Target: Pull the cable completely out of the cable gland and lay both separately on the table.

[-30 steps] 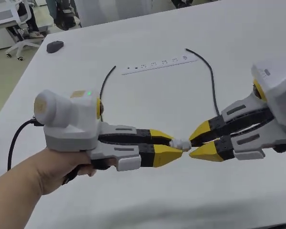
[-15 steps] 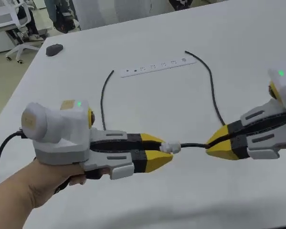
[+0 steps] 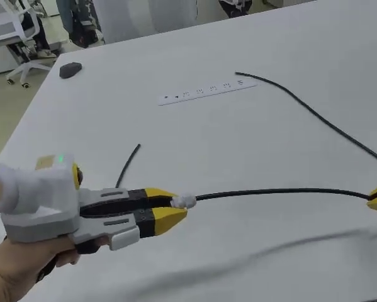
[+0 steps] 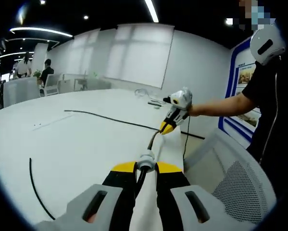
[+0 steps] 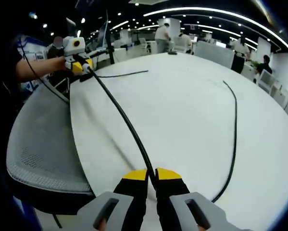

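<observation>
A white cable gland (image 3: 183,201) sits between the yellow tips of my left gripper (image 3: 174,207), which is shut on it at the lower left. A black cable (image 3: 276,191) runs taut from the gland to my right gripper (image 3: 374,196) at the right edge, which is shut on it. Behind the gland a short cable tail (image 3: 126,165) lies on the table. In the left gripper view the gland (image 4: 146,160) stands at my jaw tips and the cable (image 4: 153,139) leads to the right gripper (image 4: 167,127). The right gripper view has the cable (image 5: 124,120) pinched at my right gripper (image 5: 151,174).
A white power strip (image 3: 204,91) lies at the back of the white table (image 3: 175,132), and a dark mouse (image 3: 70,69) sits at the far left corner. The cable's long end (image 3: 314,113) curves over the right half. A mesh chair (image 5: 38,159) stands by the table edge.
The two grippers have moved far apart. A long stretch of cable now spans between the gland and the right gripper, and the tail behind the gland has become shorter.
</observation>
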